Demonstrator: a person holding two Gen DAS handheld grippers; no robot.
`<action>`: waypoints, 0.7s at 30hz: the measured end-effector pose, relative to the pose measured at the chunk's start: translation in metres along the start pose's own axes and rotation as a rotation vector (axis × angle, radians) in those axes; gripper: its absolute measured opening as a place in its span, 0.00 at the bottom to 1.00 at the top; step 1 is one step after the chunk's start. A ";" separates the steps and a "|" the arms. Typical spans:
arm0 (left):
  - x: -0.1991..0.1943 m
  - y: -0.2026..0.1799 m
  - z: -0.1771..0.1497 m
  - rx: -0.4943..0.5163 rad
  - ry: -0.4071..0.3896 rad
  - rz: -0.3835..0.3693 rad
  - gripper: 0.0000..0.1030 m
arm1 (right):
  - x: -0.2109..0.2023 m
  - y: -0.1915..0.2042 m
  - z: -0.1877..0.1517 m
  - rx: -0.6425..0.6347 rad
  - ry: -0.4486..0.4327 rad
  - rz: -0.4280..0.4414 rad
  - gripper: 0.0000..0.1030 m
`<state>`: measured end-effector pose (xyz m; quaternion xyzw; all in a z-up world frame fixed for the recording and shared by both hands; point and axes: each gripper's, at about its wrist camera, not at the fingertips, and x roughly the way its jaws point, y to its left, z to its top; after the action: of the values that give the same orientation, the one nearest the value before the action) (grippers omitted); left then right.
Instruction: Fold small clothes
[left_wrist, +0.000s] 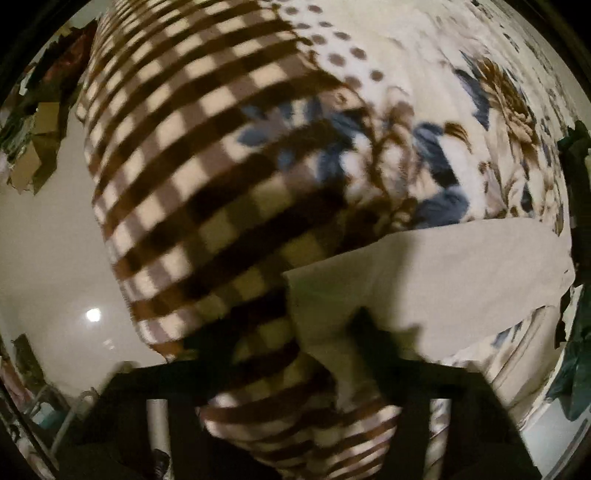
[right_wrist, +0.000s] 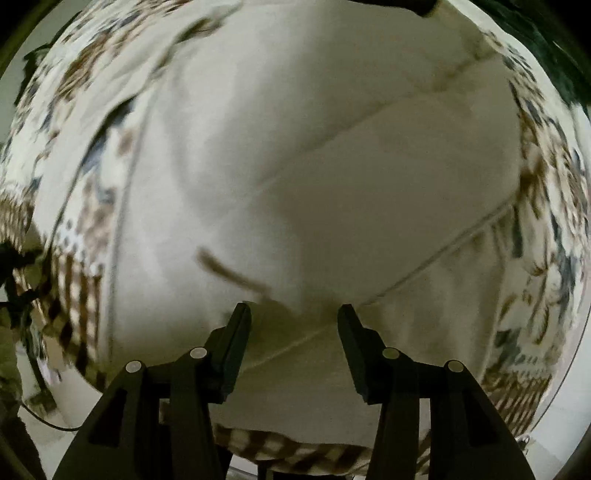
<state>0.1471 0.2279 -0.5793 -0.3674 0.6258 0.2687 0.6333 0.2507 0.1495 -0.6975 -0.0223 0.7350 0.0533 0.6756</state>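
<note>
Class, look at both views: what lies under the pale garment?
The garment lies on a blanket with brown checks and blue-brown flowers, which shows around its edges. What the blanket itself covers, and the part of it beneath the cloth, is hidden.

A brown-and-cream checked blanket with blue and brown flowers (left_wrist: 207, 155) spreads ahead of and under the fingers, with pale glossy floor (left_wrist: 48, 258) left of them, cardboard clutter (left_wrist: 37, 147) far left, and dark green fabric (left_wrist: 576, 369) right.

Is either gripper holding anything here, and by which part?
The right gripper is open above the cream garment, holding nothing. The left gripper is blurred at the garment's corner; whether it grips cannot be told.
</note>
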 end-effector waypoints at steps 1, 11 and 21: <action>-0.003 -0.004 -0.002 0.019 -0.027 0.003 0.24 | 0.002 -0.009 0.005 0.014 0.005 -0.006 0.50; -0.081 -0.072 -0.060 0.387 -0.281 0.073 0.02 | 0.013 -0.074 0.000 0.136 0.033 0.000 0.50; -0.078 -0.224 -0.207 1.018 -0.124 -0.192 0.02 | -0.004 -0.205 -0.045 0.345 0.058 0.007 0.50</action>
<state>0.1976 -0.0599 -0.4622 -0.0521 0.6021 -0.1073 0.7894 0.2279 -0.0590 -0.6998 0.0952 0.7526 -0.0720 0.6476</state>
